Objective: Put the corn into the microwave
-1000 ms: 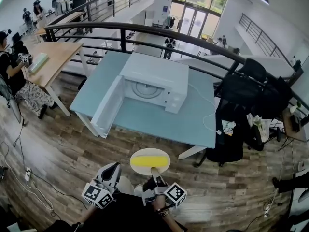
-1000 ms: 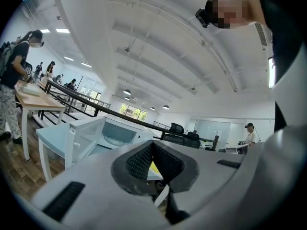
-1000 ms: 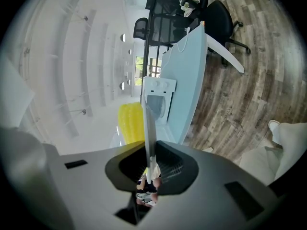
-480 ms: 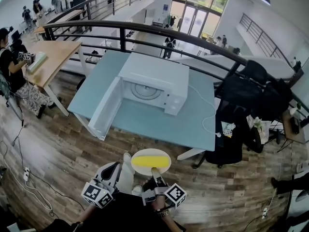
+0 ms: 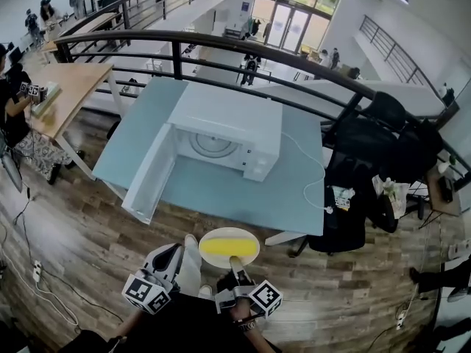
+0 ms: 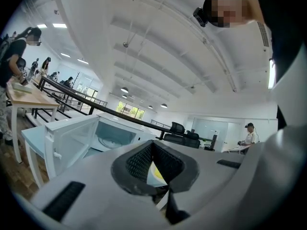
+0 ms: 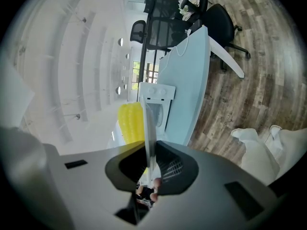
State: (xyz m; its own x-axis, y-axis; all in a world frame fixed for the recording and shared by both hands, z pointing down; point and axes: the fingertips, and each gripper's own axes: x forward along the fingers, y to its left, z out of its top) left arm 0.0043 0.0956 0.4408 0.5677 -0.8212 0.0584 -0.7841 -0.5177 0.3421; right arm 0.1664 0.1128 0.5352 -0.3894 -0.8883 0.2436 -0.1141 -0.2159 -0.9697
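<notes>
Corn (image 5: 227,245) lies on plate (image 5: 210,260), well short of microwave (image 5: 228,120), whose door (image 5: 151,171) is open; right gripper (image 5: 234,260) clamped on plate rim alone; left gripper (image 5: 173,259) closed, empty; likely risk: one-sided edge grip, plate tips, corn rolls off.

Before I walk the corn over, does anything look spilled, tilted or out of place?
Nothing stands out. The corn lies flat on the plate, which the right gripper clamps by its rim. The microwave stands on the table with its door open.
</notes>
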